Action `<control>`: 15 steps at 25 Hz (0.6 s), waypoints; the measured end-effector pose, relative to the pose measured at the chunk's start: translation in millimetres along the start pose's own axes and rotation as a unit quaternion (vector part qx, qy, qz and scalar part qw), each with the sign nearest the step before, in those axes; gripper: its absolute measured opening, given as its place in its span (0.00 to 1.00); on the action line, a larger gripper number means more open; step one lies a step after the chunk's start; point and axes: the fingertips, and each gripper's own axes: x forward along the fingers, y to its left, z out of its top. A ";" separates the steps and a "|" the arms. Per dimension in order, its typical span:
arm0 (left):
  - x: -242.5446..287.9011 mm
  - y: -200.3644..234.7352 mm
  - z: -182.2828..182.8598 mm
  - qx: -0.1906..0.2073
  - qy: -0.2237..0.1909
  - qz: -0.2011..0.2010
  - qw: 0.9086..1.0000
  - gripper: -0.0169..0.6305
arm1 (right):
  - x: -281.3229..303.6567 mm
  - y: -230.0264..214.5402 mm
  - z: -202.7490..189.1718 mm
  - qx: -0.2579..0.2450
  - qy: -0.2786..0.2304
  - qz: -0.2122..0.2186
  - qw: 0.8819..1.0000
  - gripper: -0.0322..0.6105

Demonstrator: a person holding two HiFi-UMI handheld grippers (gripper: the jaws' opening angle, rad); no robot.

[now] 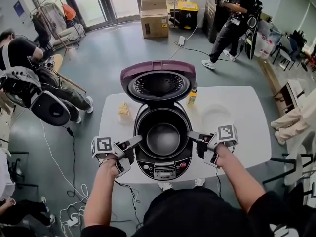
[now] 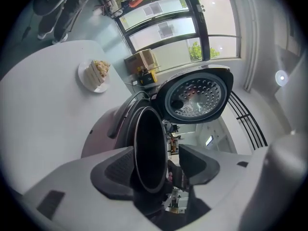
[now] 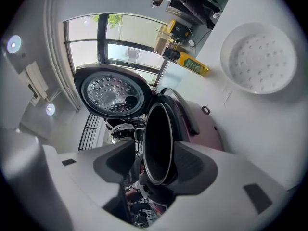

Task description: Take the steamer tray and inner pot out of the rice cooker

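Observation:
The rice cooker [image 1: 165,167] stands open on the white table [image 1: 247,132] with its lid [image 1: 158,83] tipped back. The dark inner pot [image 1: 163,138] sits inside it. The white perforated steamer tray [image 1: 216,115] lies on the table right of the cooker, also in the right gripper view [image 3: 262,57]. My left gripper [image 1: 136,141] straddles the pot's left rim [image 2: 147,129]. My right gripper [image 1: 193,136] straddles the right rim [image 3: 161,124]. In each gripper view, one pad sits against the pot's outer wall and a gap shows at the inner jaw.
A small plate with food [image 1: 124,110] sits at the table's back left. A yellow bottle [image 1: 192,98] stands beside the lid hinge. People, cardboard boxes [image 1: 154,16] and cables [image 1: 69,172] occupy the floor around the table.

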 end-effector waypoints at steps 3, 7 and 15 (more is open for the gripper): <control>-5.3 7.5 2.8 0.004 0.003 0.021 1.000 0.49 | 5.9 -2.2 -2.8 0.010 0.003 -0.001 1.000 0.42; -7.3 11.7 3.0 0.000 0.003 0.022 1.000 0.48 | 9.8 -3.0 -4.5 0.010 0.008 0.001 1.000 0.42; 1.8 6.7 -3.7 -0.004 0.025 0.030 0.999 0.47 | 16.5 1.9 -7.9 0.018 0.015 -0.003 1.000 0.42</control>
